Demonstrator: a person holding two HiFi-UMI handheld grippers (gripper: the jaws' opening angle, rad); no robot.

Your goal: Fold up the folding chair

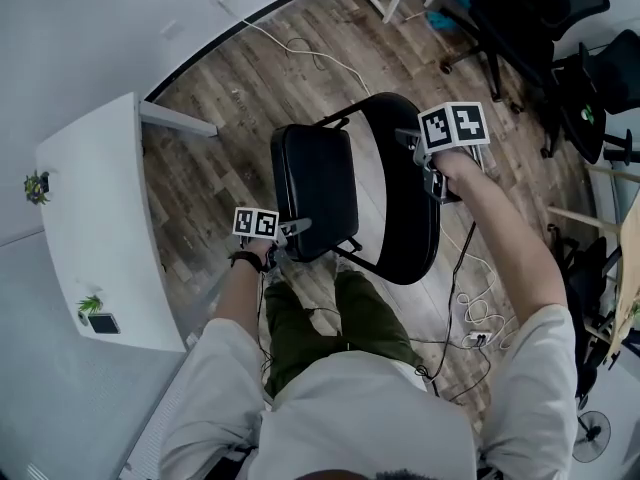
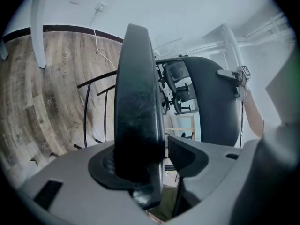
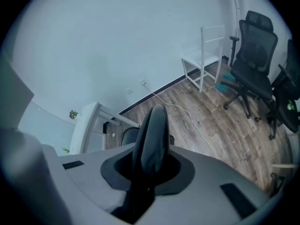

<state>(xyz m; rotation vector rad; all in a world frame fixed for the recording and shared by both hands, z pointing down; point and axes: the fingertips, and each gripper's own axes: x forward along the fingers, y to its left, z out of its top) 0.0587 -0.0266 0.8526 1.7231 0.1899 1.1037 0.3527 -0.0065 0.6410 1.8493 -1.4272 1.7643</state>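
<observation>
Folding chair [image 1: 372,183]: stands on the wood floor [image 1: 230,98] just in front of the person's knees, half folded. The seat is tipped up on edge and the backrest is close beside it.
Seat [image 1: 315,183]: its long axis runs away from the person. Its near edge sits in the left gripper [image 1: 288,230], so it lies straight ahead of that hand.
Backrest [image 1: 410,218]: a dark oval to the right of the seat. Its top edge sits in the right gripper [image 1: 430,165].
Left gripper jaws: half wide, closed on the thick padded edge of the seat [image 2: 138,102] — the pad fills the space between them.
Right gripper jaws: narrow, clamped on the thin rim of the backrest [image 3: 152,135].
Relation that counts: seat and backrest are near but apart, almost parallel, with a strip of floor showing between them. Each hand already holds its own part, so neither has to reach — the fold likely closes by bringing the seat across to the backrest.
Nearer hand: the left is low and close to the body; the right is higher and farther out.
Head view only: both grips at once, the gap between the two parts, and the white table [image 1: 100,218] to the left.
Left gripper view only: the seat's thickness edge-on, the thin black frame tubes [image 2: 96,102] behind it, and the right gripper [image 2: 240,78] on the backrest [image 2: 213,97].
Right gripper view only: the slim backrest rim in the jaws, and office chairs [image 3: 253,55] and a cable [image 3: 187,118] beyond.
</observation>
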